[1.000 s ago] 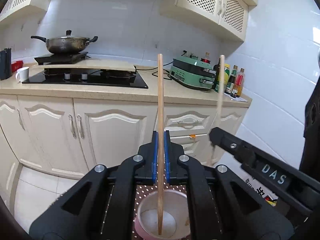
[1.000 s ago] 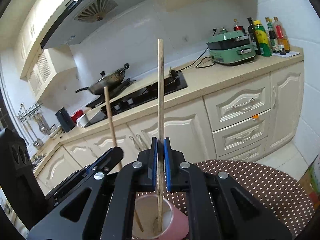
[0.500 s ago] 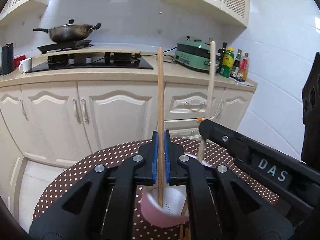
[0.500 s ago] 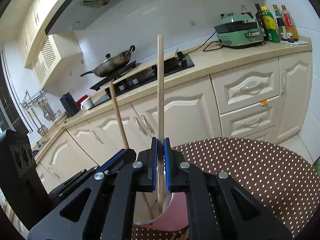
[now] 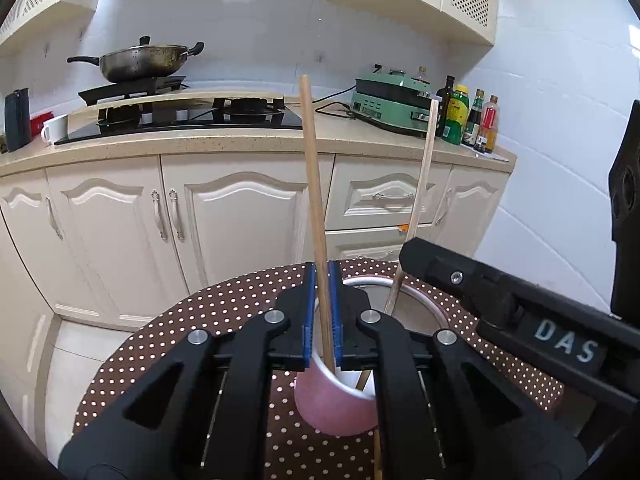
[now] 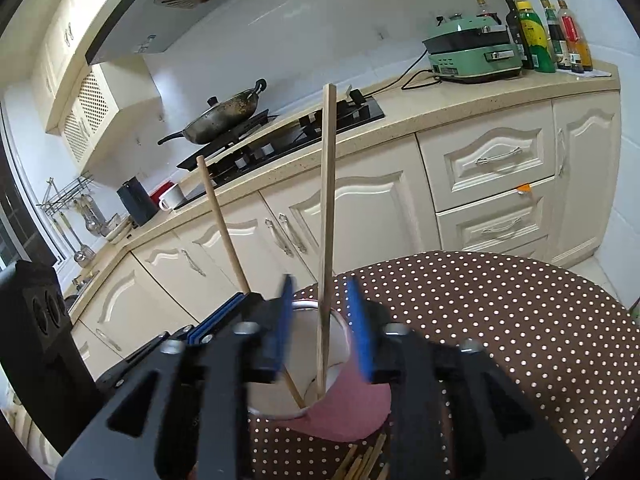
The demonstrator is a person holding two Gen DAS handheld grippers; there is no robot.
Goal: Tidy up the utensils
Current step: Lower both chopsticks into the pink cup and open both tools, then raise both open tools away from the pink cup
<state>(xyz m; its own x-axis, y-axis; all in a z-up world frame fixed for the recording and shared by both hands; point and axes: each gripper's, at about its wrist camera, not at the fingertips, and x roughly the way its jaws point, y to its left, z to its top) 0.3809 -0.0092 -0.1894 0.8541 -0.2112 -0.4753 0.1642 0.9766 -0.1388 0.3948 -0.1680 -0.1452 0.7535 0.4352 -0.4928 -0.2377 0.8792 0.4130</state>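
Note:
A pink cup (image 5: pixel 336 408) with a white inside stands on the brown dotted tablecloth (image 5: pixel 200 340). My left gripper (image 5: pixel 322 276) hovers just over its rim. Its jaws are opening a little, and a wooden chopstick (image 5: pixel 316 200) leans loosely between the blue pads with its lower end in the cup. My right gripper (image 6: pixel 320 292) is also opening. Its pads stand clear of a second chopstick (image 6: pixel 328 200), which rests inside the cup (image 6: pixel 344 412). Each view shows the other stick too: the right stick (image 5: pixel 422 184), and the left stick (image 6: pixel 224 228).
Several loose chopsticks (image 6: pixel 360 464) lie on the cloth (image 6: pixel 500 320) in front of the cup. Behind the table runs a cream kitchen counter (image 5: pixel 240 140) with a hob, a wok (image 5: pixel 140 60), a green appliance (image 5: pixel 392 108) and bottles (image 5: pixel 460 116).
Both grippers have sunk toward the cup with their chopsticks. The right jaws have parted and let go of their stick. Both sticks, upright before, now lean in the cup.

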